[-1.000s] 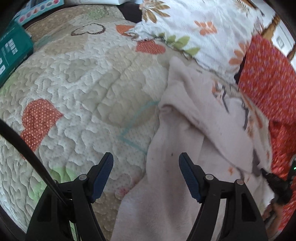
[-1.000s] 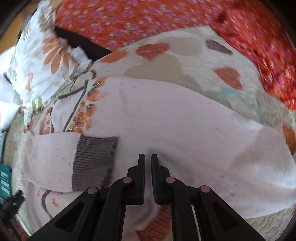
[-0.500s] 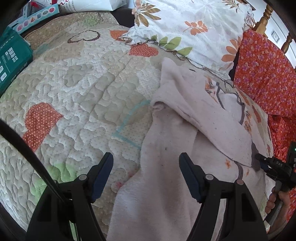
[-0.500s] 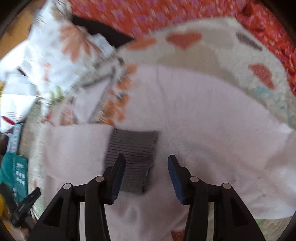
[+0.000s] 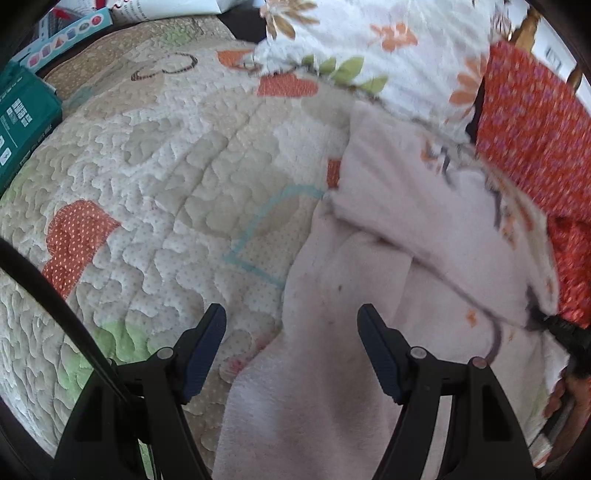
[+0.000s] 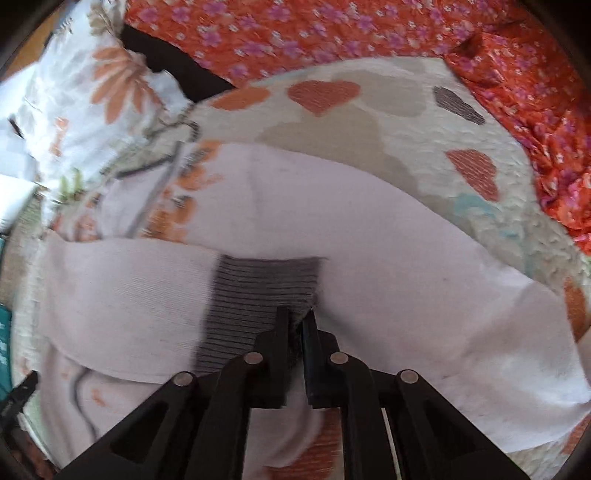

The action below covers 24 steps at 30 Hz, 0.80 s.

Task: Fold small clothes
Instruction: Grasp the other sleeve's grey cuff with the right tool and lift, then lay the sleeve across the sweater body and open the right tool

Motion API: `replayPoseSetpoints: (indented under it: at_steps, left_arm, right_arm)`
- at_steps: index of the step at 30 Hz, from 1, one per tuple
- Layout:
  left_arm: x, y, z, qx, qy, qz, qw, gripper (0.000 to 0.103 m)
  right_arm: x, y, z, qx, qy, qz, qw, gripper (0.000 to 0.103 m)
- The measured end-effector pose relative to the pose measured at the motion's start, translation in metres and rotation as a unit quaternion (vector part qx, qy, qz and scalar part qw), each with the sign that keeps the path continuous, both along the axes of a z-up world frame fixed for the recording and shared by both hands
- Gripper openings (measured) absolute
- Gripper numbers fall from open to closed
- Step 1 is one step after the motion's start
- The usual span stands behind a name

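Observation:
A pale pink child's top (image 5: 369, 229) with an orange and grey print lies on the quilted bed cover (image 5: 166, 177); one sleeve is folded across its body. In the right wrist view the top (image 6: 388, 251) fills the middle, and the sleeve ends in a grey ribbed cuff (image 6: 255, 291). My right gripper (image 6: 295, 321) is shut on the lower right corner of that cuff. My left gripper (image 5: 291, 325) is open and empty, low over the top's left edge. The right gripper (image 5: 554, 325) shows at the far right of the left wrist view.
A floral white pillow (image 5: 369, 40) and an orange flowered cloth (image 5: 535, 129) lie behind and to the right of the top. A teal box (image 5: 22, 114) sits at the quilt's left edge. In the right wrist view the orange cloth (image 6: 369, 29) borders the far side.
My right gripper opened, moved over to the grey cuff and has closed on its corner. My left gripper stayed open, almost in place.

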<state>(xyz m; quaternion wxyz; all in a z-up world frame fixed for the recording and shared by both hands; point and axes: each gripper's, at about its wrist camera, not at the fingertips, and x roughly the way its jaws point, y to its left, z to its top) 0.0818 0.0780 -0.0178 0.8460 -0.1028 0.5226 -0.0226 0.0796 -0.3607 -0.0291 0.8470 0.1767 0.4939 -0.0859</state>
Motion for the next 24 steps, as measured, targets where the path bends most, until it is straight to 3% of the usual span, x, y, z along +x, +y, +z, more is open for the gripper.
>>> replayPoseSetpoints:
  at_steps: [5, 9, 12, 16, 18, 21, 24]
  left_arm:
    - [-0.003, -0.017, -0.004, 0.059, -0.002, -0.025, 0.9979, 0.073]
    - [-0.009, -0.016, 0.004, 0.038, -0.010, -0.031, 0.9987, 0.073]
    - [-0.014, -0.012, 0.013, 0.009, -0.021, -0.026, 0.9994, 0.073]
    - [-0.016, -0.010, 0.020, -0.016, -0.032, -0.014, 0.9992, 0.073]
    - [-0.017, -0.010, 0.020, -0.022, -0.034, -0.011, 0.9991, 0.073]
    - [-0.017, -0.011, 0.018, -0.025, -0.030, -0.009, 0.9992, 0.073]
    - [-0.018, -0.010, 0.015, -0.028, -0.027, -0.008, 0.9992, 0.073]
  right_arm:
    - [-0.052, -0.048, 0.031, 0.075, -0.061, -0.050, 0.994, 0.020]
    - [-0.127, -0.099, 0.044, 0.121, -0.095, -0.114, 0.982, 0.031]
    - [-0.189, -0.144, 0.037, 0.149, -0.086, -0.184, 0.968, 0.035]
    - [-0.252, -0.190, 0.019, 0.223, -0.091, -0.270, 0.932, 0.049]
    - [-0.271, -0.200, 0.008, 0.250, -0.098, -0.301, 0.915, 0.055]
    - [-0.276, -0.207, -0.007, 0.267, -0.094, -0.335, 0.899, 0.055]
    - [-0.266, -0.210, -0.016, 0.256, -0.094, -0.356, 0.894, 0.055]
